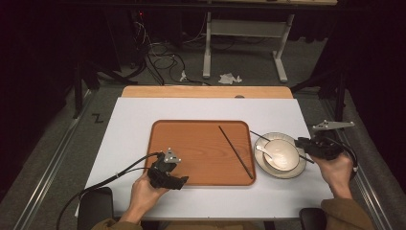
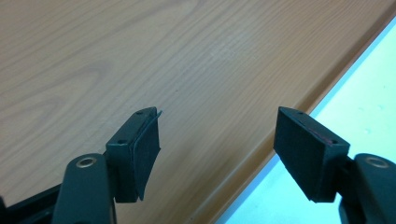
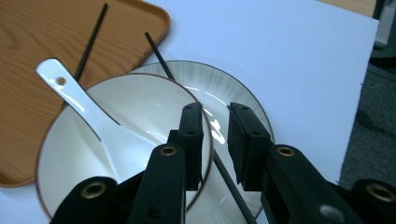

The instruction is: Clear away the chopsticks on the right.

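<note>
Wooden rectangular tray (image 1: pixel 191 143) carries one thin black chopstick (image 1: pixel 236 152); left gripper (image 2: pixel 217 154) hovers open over its near edge. Beside the tray, right gripper (image 3: pixel 215 140), jaws narrowly apart, straddles a second black chopstick (image 3: pixel 187 93) lying across the white plate (image 3: pixel 233 93), under the white bowl (image 3: pixel 135 107) with white spoon (image 3: pixel 88 112).

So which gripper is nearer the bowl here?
Right. The right gripper is at the bowl's rim, jaws straddling a chopstick on the plate. The left gripper sits open at the tray's near edge, well apart from it.
</note>
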A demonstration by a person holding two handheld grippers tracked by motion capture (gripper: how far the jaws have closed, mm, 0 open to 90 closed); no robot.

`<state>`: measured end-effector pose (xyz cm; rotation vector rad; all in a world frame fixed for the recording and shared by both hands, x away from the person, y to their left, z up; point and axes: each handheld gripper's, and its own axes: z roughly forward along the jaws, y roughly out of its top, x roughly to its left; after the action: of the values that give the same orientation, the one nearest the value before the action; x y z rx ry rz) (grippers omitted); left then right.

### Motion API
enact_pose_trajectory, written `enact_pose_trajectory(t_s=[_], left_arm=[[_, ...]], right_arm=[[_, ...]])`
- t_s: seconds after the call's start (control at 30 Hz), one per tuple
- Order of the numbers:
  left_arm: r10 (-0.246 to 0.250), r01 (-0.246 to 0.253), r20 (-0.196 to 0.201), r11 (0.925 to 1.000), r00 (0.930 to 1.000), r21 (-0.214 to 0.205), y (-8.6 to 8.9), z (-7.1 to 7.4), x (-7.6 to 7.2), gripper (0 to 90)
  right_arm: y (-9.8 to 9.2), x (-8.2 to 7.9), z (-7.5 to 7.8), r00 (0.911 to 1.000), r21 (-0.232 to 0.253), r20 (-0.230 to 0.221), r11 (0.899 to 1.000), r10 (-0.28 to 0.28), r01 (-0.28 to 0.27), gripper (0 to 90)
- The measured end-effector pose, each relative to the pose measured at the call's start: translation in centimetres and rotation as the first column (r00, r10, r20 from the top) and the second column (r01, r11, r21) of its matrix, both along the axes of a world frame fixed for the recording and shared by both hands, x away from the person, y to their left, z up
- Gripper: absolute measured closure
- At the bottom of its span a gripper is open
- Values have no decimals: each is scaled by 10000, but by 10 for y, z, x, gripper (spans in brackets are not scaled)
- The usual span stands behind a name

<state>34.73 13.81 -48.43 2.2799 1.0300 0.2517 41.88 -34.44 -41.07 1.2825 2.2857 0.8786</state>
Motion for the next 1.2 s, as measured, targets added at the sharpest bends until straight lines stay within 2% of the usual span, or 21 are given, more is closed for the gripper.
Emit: enact_pose_trajectory(t_s=[0.03, 0.37, 0.43, 0.77, 0.93, 1.2], left_arm=[[-9, 9, 29, 10000, 10000, 26, 0, 1, 0, 312], [-16, 16, 0, 10000, 10000, 29, 0, 0, 0, 312], [-4, 3, 40, 10000, 10000, 26, 1, 1, -1, 312], [0, 0, 78, 10000, 10000, 35, 1, 1, -1, 312], [-12, 12, 38, 10000, 10000, 23, 1, 1, -1, 312], [-14, 14, 26, 10000, 10000, 24, 1, 1, -1, 312]], right_arm=[[-2, 1, -2, 9998, -240, -58, 9996, -170, 169, 763], [-14, 7, -15, 9972, -312, -588, 9985, -467, 449, 766], [-16, 8, -18, 9961, -496, -701, 9975, -542, 508, 766], [-14, 12, -30, 9883, -814, -1463, 9962, -420, 302, 761], [-14, 15, -37, 9800, -960, -1958, 9952, -363, 177, 753], [-13, 16, -41, 9777, -1197, -2063, 9927, -404, 158, 764]])
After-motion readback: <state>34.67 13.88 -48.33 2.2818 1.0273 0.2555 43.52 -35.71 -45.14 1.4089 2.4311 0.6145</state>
